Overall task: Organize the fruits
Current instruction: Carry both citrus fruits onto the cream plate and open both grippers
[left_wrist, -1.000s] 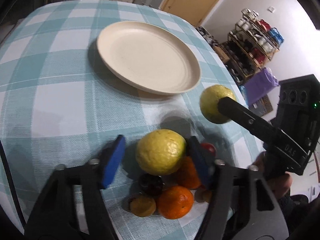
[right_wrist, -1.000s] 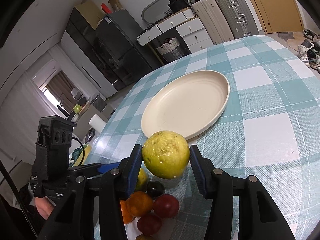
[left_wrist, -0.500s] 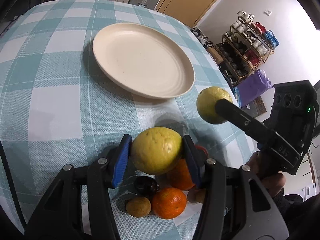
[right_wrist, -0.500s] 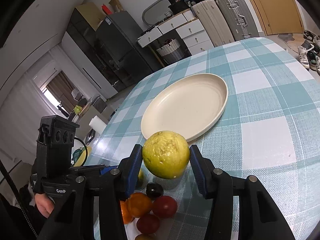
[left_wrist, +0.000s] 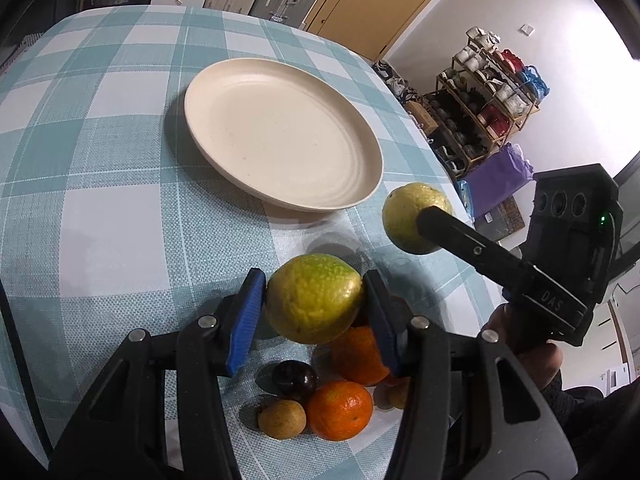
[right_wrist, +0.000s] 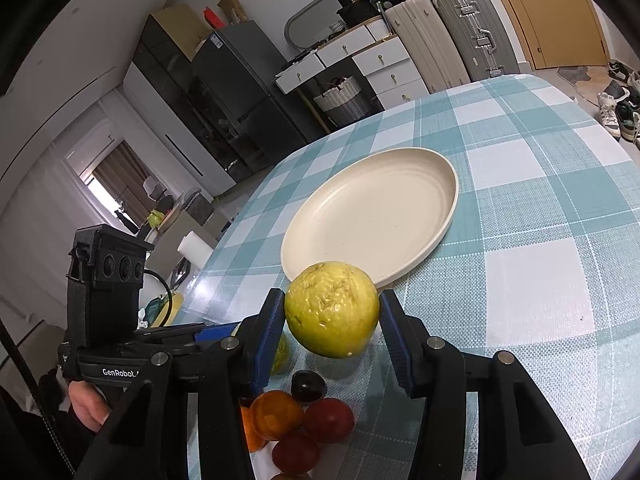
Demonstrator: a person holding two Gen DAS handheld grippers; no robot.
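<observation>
Item one: yellow-green fruit [left_wrist: 314,298], frame centre of your left wrist view; your left gripper [left_wrist: 316,320] has just been closing, its blue fingers [left_wrist: 246,320] now clamped on the fruit's sides, above the pile of small fruit [left_wrist: 340,410].
Item two: pale yellow fruit [right_wrist: 332,308], centre of the right view; your right gripper [right_wrist: 332,332] grips it at its widest girth.
Handling, by judgement: round, firm, waxy rind; liable to roll; hold across the middle.
Destination: plate [left_wrist: 352,196], bare, on the checked desk [left_wrist: 100,200].

plate [left_wrist: 280,136] lies on the table [left_wrist: 100,200], behind the fruit pile [left_wrist: 320,392].
</observation>
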